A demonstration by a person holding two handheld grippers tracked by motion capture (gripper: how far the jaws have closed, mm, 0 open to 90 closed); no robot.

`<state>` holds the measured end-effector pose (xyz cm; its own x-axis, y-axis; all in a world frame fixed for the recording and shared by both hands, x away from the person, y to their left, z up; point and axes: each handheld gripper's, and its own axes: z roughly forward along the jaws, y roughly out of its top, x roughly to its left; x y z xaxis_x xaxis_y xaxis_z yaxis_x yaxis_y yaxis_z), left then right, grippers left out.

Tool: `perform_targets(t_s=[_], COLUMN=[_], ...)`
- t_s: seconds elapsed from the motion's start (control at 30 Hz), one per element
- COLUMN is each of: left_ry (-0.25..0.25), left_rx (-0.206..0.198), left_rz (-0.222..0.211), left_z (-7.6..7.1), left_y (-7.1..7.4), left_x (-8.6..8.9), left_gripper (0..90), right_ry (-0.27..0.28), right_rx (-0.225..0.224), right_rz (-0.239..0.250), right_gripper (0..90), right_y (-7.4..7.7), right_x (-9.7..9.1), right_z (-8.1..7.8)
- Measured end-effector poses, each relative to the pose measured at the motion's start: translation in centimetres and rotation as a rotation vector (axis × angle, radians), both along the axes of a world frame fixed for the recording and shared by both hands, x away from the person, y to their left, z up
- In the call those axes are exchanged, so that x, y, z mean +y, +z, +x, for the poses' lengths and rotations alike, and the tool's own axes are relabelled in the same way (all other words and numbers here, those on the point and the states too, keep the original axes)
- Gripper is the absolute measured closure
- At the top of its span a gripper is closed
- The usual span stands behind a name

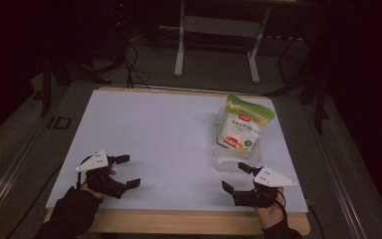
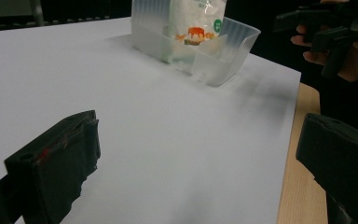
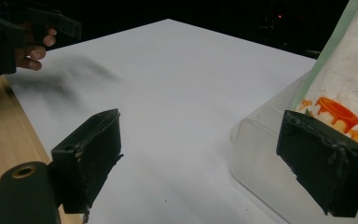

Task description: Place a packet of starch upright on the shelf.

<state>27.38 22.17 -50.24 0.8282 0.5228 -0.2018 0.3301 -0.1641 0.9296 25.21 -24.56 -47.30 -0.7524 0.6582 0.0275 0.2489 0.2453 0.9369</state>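
Tongs: two; left tongs (image 1: 127,171) and right tongs (image 1: 235,176), both spread wide, empty.
Pouch: one green-topped food pouch (image 1: 243,123), upright in bin.
Bin: one clear plastic bin (image 1: 227,160), counter's (image 1: 154,129) right side.

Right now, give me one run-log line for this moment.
left gripper: open, empty | right gripper: open, empty, near clear bin | bag: upright in bin

Left gripper (image 1: 127,171) low at near-left, fingers spread wide; right gripper (image 1: 237,176) near-right, fingers likewise apart.
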Motion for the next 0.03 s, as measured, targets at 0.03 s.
perform_targets(t_s=[0.03], left_ry=[-0.001], left_rx=[0.001], left_rz=[-0.001], left_z=[0.01], left_y=[-0.01], left_x=[-0.01], left_gripper=[0.0], right_ry=[-0.001], right_rx=[-0.001], right_rz=[0.0], right_gripper=[13.4], right_y=[0.0], right_x=[0.0], right_z=[0.01])
